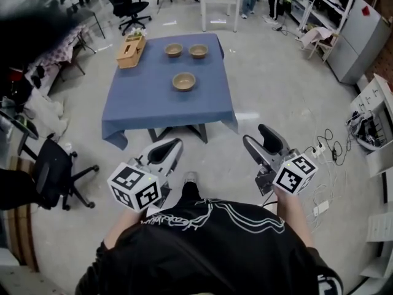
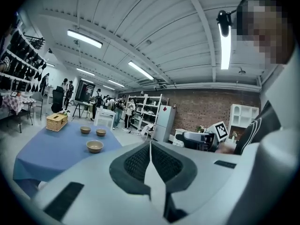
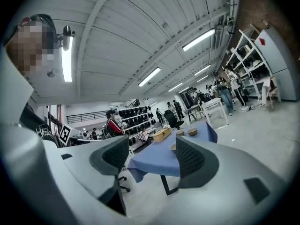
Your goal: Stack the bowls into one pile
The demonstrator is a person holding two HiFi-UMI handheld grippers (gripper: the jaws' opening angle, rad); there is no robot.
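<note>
Your left gripper has its jaws closed on nothing; your right gripper is wide open, empty. The three bowls sit apart on the far table: arriving with the left closed, you could shove the near bowl away

Three tan, round bowls stand upright, empty and unstacked on the blue-clothed table. The near bowl sits alone about mid-table. From it, the second bowl lies at eleven o'clock and the third bowl at one o'clock. These two are just beside each other near the far edge and do not touch.
</note>
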